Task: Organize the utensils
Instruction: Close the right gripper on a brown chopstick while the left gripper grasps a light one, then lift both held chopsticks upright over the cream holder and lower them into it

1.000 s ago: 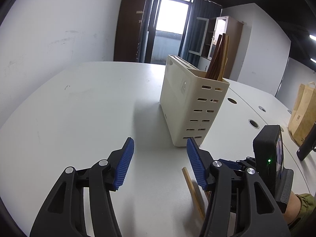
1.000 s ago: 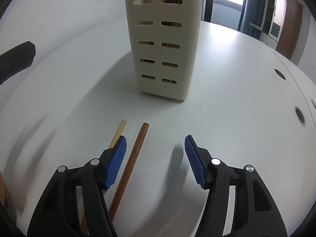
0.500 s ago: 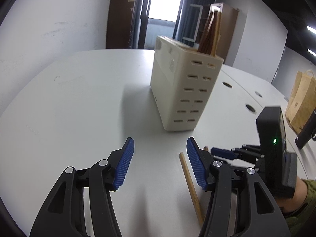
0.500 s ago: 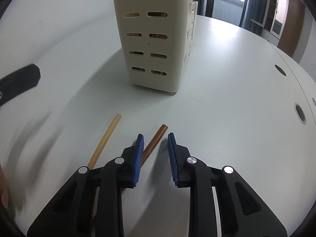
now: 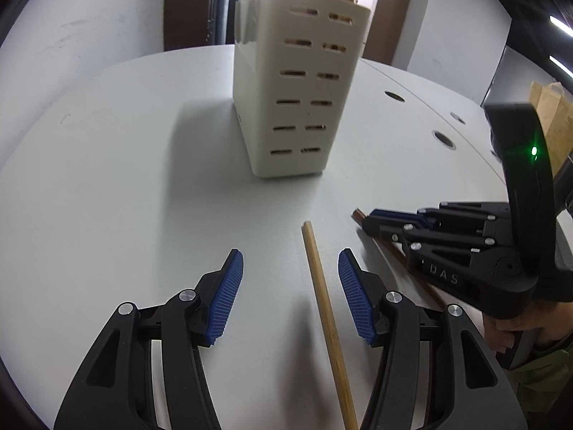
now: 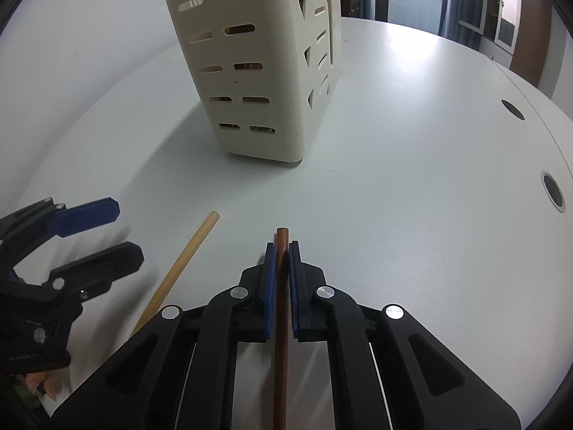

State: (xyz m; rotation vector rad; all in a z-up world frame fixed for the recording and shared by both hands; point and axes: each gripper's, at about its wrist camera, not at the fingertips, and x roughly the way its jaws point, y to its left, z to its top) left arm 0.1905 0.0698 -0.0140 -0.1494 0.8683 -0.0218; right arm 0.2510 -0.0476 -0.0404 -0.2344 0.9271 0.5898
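A cream slotted utensil holder (image 5: pixel 297 93) (image 6: pixel 250 71) stands upright on the white table, with wooden utensils poking out of its top. Two chopsticks lie in front of it. My right gripper (image 6: pixel 282 251) is shut on the dark brown chopstick (image 6: pixel 281 322), whose tip pokes out just past the pads. The light bamboo chopstick (image 5: pixel 324 315) (image 6: pixel 179 268) lies flat between the spread jaws of my left gripper (image 5: pixel 290 261), which is open and not touching it. The right gripper (image 5: pixel 372 220) shows at the right of the left wrist view.
Round cable holes (image 6: pixel 553 191) (image 5: pixel 444 139) dot the table (image 6: pixel 412 179) on the right. A brown paper bag (image 5: pixel 551 114) stands at the far right. A person's hand (image 5: pixel 515 326) grips the right tool's handle. A white wall borders the table on the left.
The right gripper's jaws closed onto the dark brown chopstick. The left gripper sank and came forward, so the light chopstick now lies between its open jaws.
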